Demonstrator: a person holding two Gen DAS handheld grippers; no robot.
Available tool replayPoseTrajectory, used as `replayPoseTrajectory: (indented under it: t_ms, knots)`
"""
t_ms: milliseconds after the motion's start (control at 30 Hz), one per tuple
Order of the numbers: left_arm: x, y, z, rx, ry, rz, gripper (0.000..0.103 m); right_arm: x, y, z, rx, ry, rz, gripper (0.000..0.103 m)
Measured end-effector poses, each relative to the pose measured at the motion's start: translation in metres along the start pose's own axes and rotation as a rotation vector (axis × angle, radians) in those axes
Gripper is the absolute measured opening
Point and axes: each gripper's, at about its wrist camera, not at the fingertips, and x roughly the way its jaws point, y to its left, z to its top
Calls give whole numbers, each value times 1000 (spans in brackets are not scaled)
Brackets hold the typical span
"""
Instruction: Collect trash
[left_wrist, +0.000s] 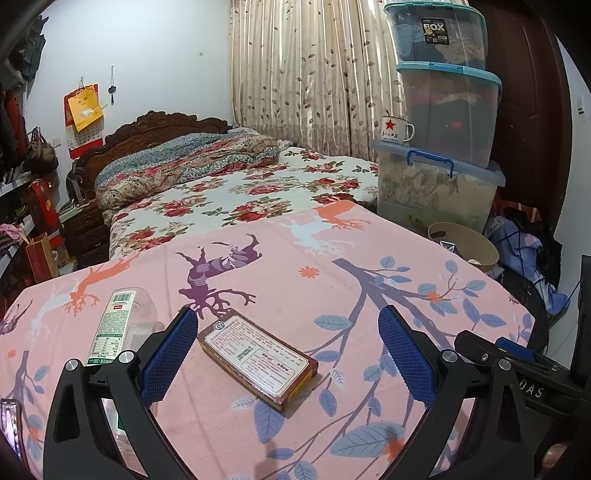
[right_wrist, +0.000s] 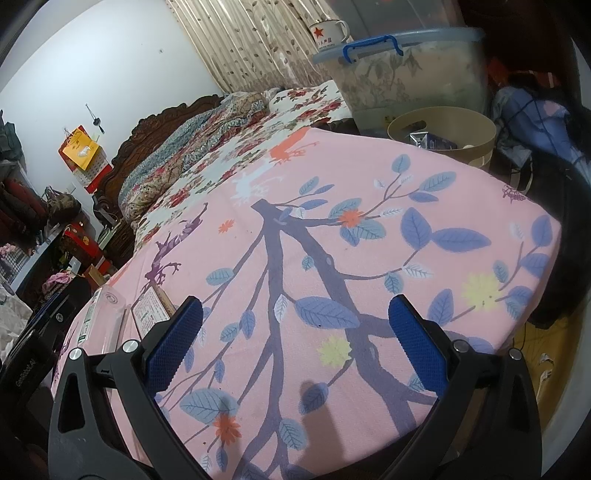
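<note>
A flat brown box (left_wrist: 258, 356) with a white printed label lies on the pink sheet between the fingers of my left gripper (left_wrist: 288, 354), which is open and empty, just above it. A clear plastic bottle (left_wrist: 118, 328) with a white-green label lies to its left. Both show small at the left in the right wrist view, the bottle (right_wrist: 105, 317) and the box (right_wrist: 151, 314). My right gripper (right_wrist: 295, 343) is open and empty over bare sheet. A tan round bin (left_wrist: 463, 245) stands beyond the table's far right edge, also in the right wrist view (right_wrist: 443, 133).
The pink patterned sheet (left_wrist: 332, 280) covers the table. Stacked clear storage boxes (left_wrist: 443, 110) with a white mug (left_wrist: 397, 129) stand behind the bin. A bed with floral covers (left_wrist: 240, 184) lies beyond. Clothes (left_wrist: 524, 251) pile at the right. My right gripper (left_wrist: 517, 354) shows at the edge.
</note>
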Motion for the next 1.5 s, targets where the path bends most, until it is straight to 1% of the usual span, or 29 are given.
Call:
replayPoseTrajectory:
  t_ms: [1233,1500]
  knots:
    - [6,0,-7,5,19,-11,94,-1,0,1,3,5,0,99]
    - [7,0,-8,7,20,-11,94,-2,2,-5,0,5,3,99]
